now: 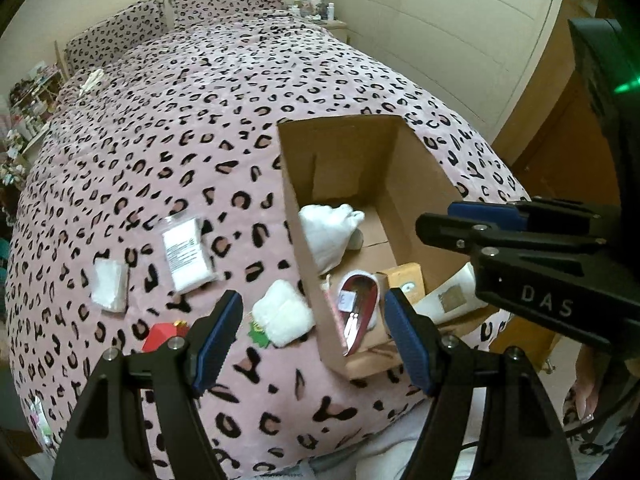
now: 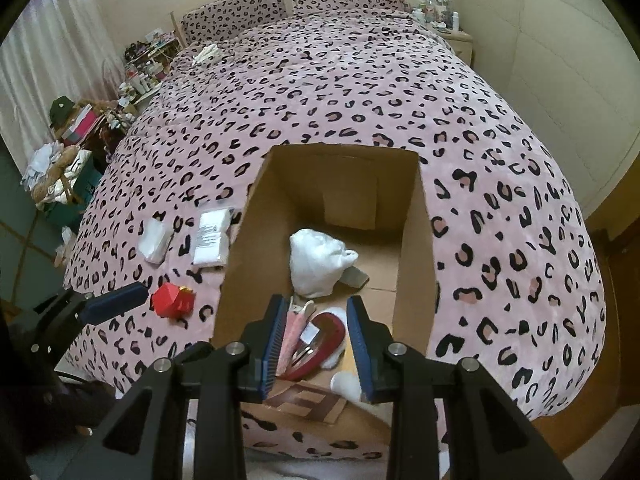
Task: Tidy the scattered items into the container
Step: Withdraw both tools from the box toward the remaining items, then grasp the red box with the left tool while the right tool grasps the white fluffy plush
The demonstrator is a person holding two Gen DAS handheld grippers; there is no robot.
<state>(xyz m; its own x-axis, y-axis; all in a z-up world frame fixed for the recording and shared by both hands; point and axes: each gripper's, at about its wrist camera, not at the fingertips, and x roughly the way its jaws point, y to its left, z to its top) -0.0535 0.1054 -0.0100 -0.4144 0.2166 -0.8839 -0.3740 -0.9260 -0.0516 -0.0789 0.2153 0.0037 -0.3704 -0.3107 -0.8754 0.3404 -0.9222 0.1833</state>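
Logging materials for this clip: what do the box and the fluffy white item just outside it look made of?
The box looks like plain brown corrugated cardboard: matte, creased walls, raw cut edges. The fluffy white item looks like soft plush or terry fabric, going by its fuzzy, matte nap; the exact fibre cannot be told.

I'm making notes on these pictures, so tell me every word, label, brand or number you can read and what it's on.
"DAS": white letters on the black body of the right gripper, seen from the left wrist camera.
White packet on the bed: a label of fine dark print, too small to read.
White tag on the red case in the cardboard box: a mark too blurred to read.
Nothing else is legible.
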